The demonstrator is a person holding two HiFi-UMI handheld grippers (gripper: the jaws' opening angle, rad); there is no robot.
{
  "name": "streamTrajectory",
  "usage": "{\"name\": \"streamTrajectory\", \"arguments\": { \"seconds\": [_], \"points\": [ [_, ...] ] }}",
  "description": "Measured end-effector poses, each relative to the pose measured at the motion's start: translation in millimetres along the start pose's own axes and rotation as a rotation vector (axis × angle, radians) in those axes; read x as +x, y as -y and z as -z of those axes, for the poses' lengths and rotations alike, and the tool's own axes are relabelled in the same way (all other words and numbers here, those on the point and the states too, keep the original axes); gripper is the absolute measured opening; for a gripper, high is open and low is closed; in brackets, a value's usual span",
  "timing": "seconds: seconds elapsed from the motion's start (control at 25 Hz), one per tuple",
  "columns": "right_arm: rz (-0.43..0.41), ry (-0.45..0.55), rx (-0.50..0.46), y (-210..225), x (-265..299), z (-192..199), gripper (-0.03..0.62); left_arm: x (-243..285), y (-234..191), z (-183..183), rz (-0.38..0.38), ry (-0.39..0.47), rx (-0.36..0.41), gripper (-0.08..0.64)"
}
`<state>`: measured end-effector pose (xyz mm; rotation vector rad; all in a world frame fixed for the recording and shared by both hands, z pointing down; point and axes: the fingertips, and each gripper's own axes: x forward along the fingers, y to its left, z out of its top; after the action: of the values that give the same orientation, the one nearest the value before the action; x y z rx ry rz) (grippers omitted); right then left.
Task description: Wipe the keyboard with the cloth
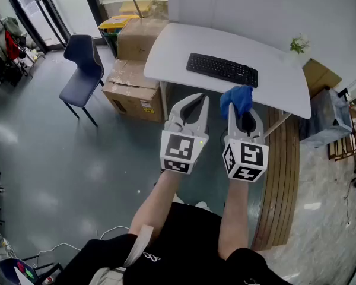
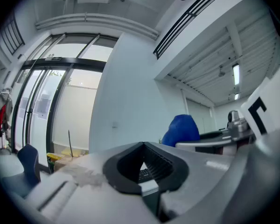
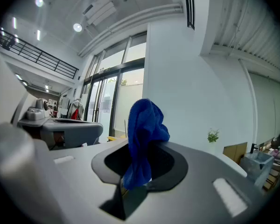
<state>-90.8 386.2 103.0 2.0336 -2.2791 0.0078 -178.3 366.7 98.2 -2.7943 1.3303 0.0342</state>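
Observation:
A black keyboard (image 1: 222, 69) lies on the white table (image 1: 178, 46), a little back from its near edge. Both grippers hang in the air just short of that edge, side by side. My right gripper (image 1: 240, 108) is shut on a blue cloth (image 1: 236, 100), which bunches up above its tips. In the right gripper view the cloth (image 3: 147, 125) stands pinched between the closed jaws of that gripper (image 3: 139, 141). My left gripper (image 1: 196, 98) is shut with nothing in it. A bit of the keyboard (image 2: 144, 173) shows through the left gripper's (image 2: 142, 146) jaw loop.
A blue chair (image 1: 83, 70) stands to the left of the table. Cardboard boxes (image 1: 133, 88) sit under and beside the table's left end, with a yellow bin (image 1: 115, 22) behind. A small plant (image 1: 298, 43) is on the table's far right. Wooden flooring (image 1: 282, 183) runs along the right.

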Motion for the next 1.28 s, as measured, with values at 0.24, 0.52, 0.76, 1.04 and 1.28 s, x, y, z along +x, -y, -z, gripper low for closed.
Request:
{"name": "streamTrajectory", "arguments": {
  "seconds": [0.24,0.52,0.76,1.04,1.28],
  "points": [
    [0.009,0.032,0.016,-23.7,13.8,1.4,0.086,-10.3,-33.9,6.0,-0.020,0.010,-0.005,-0.003],
    [0.071,0.084,0.045,-13.4,25.5,-9.9,0.086,-6.2,-59.7,8.5,-0.031,0.013,-0.018,-0.005],
    [0.060,0.104,0.034,5.5,71.0,-12.8,0.086,37.7,-75.8,17.0,-0.025,0.019,-0.030,-0.004],
    [0.016,0.129,0.064,41.3,170.6,-15.1,0.087,116.8,-125.1,20.7,-0.079,0.023,0.010,-0.003],
    [-0.044,0.077,0.057,79.2,257.1,3.9,0.087,206.8,-161.1,73.2,-0.108,-0.091,-0.012,-0.004]
  ]
}}
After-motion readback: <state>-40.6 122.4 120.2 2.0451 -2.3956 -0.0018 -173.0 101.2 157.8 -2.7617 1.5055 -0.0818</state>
